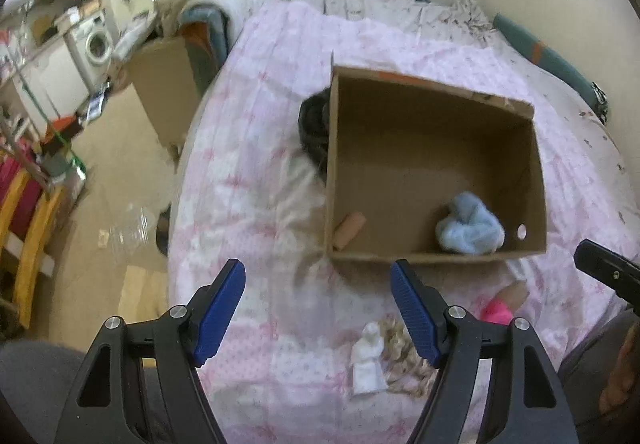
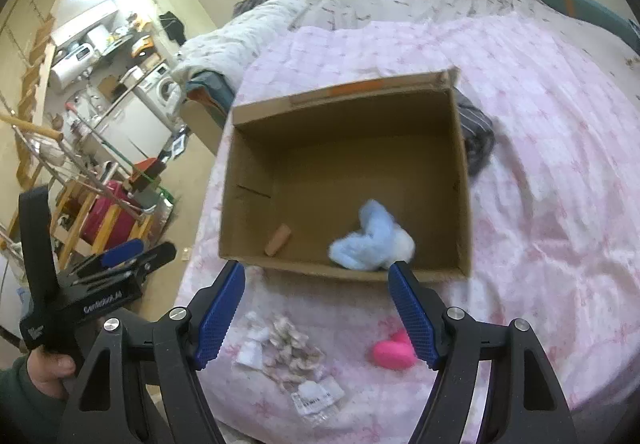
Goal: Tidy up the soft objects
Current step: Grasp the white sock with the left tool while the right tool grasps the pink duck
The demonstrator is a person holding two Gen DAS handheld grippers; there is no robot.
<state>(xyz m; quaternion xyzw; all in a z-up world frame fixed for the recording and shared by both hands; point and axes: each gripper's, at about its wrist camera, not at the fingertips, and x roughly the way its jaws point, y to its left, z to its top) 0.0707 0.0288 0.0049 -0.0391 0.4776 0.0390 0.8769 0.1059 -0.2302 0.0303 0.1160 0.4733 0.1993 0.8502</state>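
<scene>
Both the left gripper (image 1: 318,308) and right gripper (image 2: 316,310) hang spread and empty above the pink quilt (image 2: 540,148). A light-blue soft toy (image 2: 370,242) lies inside the cardboard box (image 2: 344,96), near its front wall. Outside that wall, on the quilt, lie a pink soft toy (image 2: 392,354) and a beige floral cloth (image 2: 290,348).

The box (image 2: 344,180) is matt brown cardboard. A fluffy blue cloth (image 2: 370,242) lies inside. The bed (image 2: 540,172) has a soft quilted pink cover.
</scene>
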